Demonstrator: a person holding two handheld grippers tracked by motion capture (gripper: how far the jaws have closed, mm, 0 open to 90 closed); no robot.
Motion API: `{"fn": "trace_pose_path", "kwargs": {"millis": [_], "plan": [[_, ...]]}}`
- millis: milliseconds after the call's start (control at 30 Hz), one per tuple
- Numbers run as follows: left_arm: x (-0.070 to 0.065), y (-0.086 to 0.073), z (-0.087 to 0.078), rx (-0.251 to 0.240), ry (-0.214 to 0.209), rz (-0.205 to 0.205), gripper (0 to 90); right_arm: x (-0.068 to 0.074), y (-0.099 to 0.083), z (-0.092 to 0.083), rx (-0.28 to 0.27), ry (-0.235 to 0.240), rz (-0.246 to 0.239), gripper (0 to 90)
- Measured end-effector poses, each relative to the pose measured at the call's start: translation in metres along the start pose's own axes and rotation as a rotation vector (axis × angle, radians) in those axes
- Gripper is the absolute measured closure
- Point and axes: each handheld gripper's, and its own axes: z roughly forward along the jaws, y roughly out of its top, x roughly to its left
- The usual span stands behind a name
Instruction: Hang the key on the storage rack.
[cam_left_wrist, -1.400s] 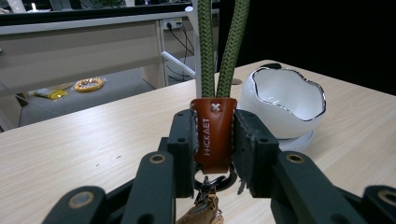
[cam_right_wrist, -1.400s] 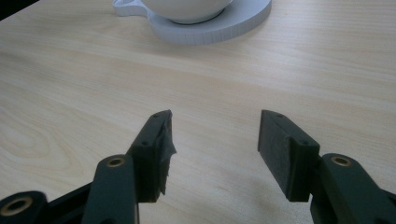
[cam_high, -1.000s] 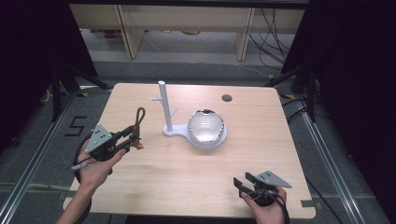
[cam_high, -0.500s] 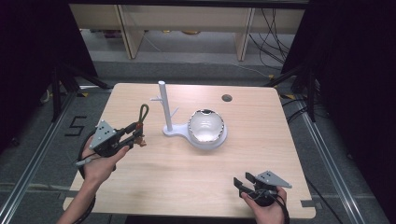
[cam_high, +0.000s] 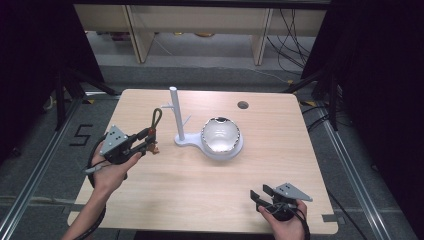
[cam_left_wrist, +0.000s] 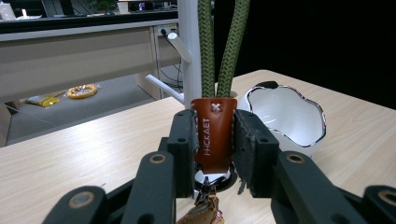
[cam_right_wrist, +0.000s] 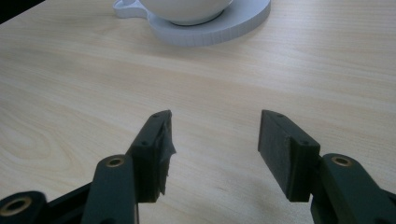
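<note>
My left gripper (cam_high: 148, 141) is shut on a keychain (cam_left_wrist: 213, 135): a brown leather tab with a green cord loop (cam_high: 156, 119) standing up from it. It is held above the table's left side, just left of the white stand with a post and pegs (cam_high: 175, 112). In the left gripper view the post (cam_left_wrist: 188, 51) rises right behind the cord. A white bowl with a wavy silver rim (cam_high: 220, 136) sits on the stand's round base. My right gripper (cam_high: 258, 196) rests low near the table's front right, open, with nothing between its jaws (cam_right_wrist: 214, 149).
The wooden table (cam_high: 200, 195) has a round cable hole (cam_high: 243, 105) at the back right. Shelving and cables lie on the floor beyond the far edge. The stand's base (cam_right_wrist: 219, 25) lies ahead of the right gripper.
The left gripper has carried the keychain a little to the right and farther from me, closer to the stand's post. The right gripper has stayed put.
</note>
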Motion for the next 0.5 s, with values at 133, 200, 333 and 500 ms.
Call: {"fn": "trace_pose_path", "kwargs": {"millis": [133, 200, 333, 500], "plan": [[-0.0002, 0.0018, 0.0013, 0.004, 0.001, 0.004, 68.7, -0.0001, -0.0001, 0.0, -0.001, 0.002, 0.001, 45.5], [-0.0002, 0.0027, 0.0022, 0.002, 0.001, 0.002, 68.7, 0.0003, -0.0002, 0.0, 0.001, 0.005, 0.009, 45.5], [0.0011, 0.0033, 0.0051, 0.0, 0.002, -0.002, 68.7, -0.0036, -0.0001, 0.0015, -0.011, 0.002, -0.034, 45.5], [0.0023, 0.0035, 0.008, 0.011, 0.005, -0.003, 68.7, -0.004, -0.0002, 0.0015, -0.009, 0.002, -0.033, 45.6]]}}
